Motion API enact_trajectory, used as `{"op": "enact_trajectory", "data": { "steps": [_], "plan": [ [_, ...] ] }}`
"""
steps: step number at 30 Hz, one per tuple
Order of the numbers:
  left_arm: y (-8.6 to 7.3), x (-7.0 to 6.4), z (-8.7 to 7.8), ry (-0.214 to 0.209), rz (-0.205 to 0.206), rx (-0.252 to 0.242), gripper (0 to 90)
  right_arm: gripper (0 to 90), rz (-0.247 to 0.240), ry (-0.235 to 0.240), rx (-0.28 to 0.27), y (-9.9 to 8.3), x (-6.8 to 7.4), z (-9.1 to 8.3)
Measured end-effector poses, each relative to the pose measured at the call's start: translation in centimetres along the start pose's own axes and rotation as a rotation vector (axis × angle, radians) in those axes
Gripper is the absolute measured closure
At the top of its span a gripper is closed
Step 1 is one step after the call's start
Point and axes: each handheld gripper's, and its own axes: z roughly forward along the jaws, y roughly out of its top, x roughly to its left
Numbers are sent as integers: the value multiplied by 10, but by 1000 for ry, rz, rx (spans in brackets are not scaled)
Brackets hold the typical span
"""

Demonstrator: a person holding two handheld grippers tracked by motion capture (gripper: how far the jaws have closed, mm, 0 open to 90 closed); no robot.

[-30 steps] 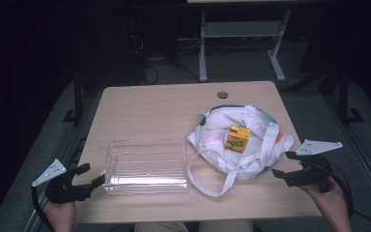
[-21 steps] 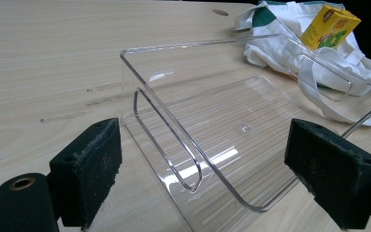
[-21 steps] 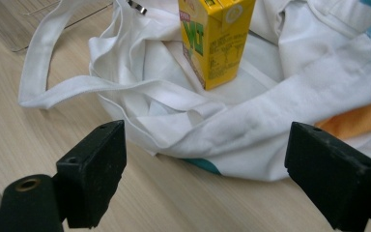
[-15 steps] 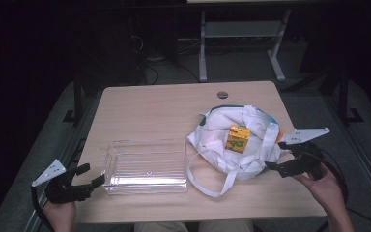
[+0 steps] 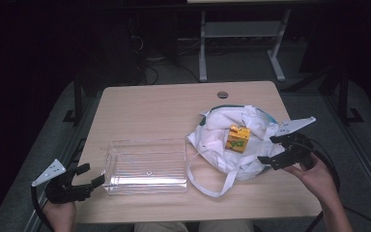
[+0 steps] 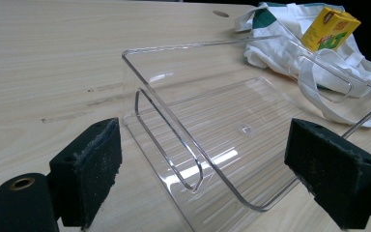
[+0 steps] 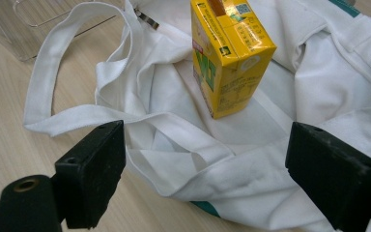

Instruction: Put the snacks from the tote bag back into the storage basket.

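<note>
Standing upright on the crumpled white cloth bag [image 5: 232, 145], the yellow drink carton [image 5: 237, 138] is at the right part of the wooden table [image 5: 154, 111]. The right gripper [image 5: 280, 151] is just beside the right edge of the bag, with its jaws spread wide and holding nothing; in the right gripper view the carton [image 7: 227, 53] is ahead and between the two black jaws, not touched by them, and the bag's white straps [image 7: 77, 67] lie toward the left jaw. The left gripper [image 5: 84, 176] is at the left front corner of the table, near the short side of the clear plastic tray [image 5: 147, 166]. Its jaws are also wide apart and empty. In the left gripper view the tray [image 6: 232, 125] lies on the table just in front of the jaws, and behind it the bag [image 6: 290, 43] with the carton [image 6: 331, 29] is seen. The tray has nothing inside it.
</note>
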Motion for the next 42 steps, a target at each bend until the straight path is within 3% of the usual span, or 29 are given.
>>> {"op": "enact_trajectory", "data": {
  "steps": [18, 33, 42],
  "plan": [
    [0, 0, 0, -1, -2, -7, 128, 139, -59, 10, 52, 27, -1, 16],
    [0, 1, -1, -2, 3, -8, 128, 139, -72, 10, 75, 44, -6, 24],
    [0, 0, -1, 0, 3, -9, 128, 140, -112, 8, 108, 55, -8, 33]
  ]
}}
